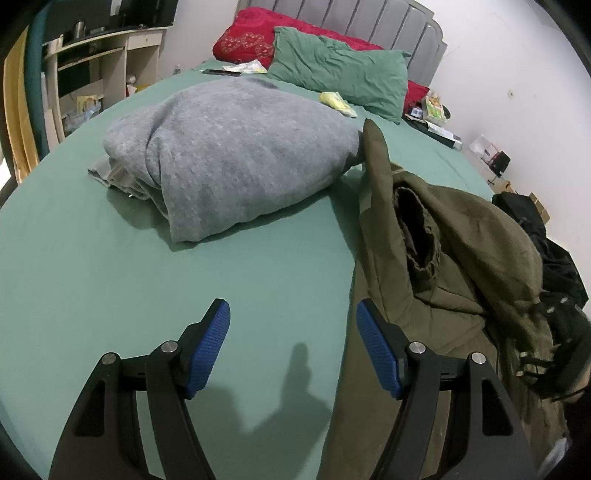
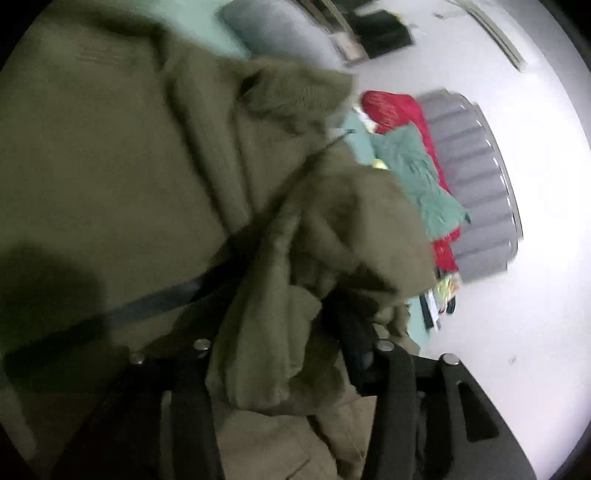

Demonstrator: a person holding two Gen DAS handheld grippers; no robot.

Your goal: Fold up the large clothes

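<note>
Blue-padded fingers of the left gripper [image 1: 293, 349] stand wide apart over bare green sheet of the bed [image 1: 110, 266], with nothing between them; its right finger sits just beside the edge of one olive jacket [image 1: 454, 266]. That jacket lies crumpled along the right side of the bed, its dark lining showing in a fold, next to a heap of black clothing [image 1: 554, 280] at the bed's edge. In the right wrist view, the right gripper [image 2: 280, 332] has a bunch of the olive jacket [image 2: 147, 166] between its fingers; the picture is blurred and cloth covers the pads, so I cannot tell whether they press on it or stand loose. Farther up the bed rests one folded grey garment [image 1: 236, 155], apart from the jacket except near its raised tip. Beyond it lie one green pillow [image 1: 340, 70] and one red pillow [image 1: 255, 37] against one grey headboard [image 1: 351, 18].
</note>
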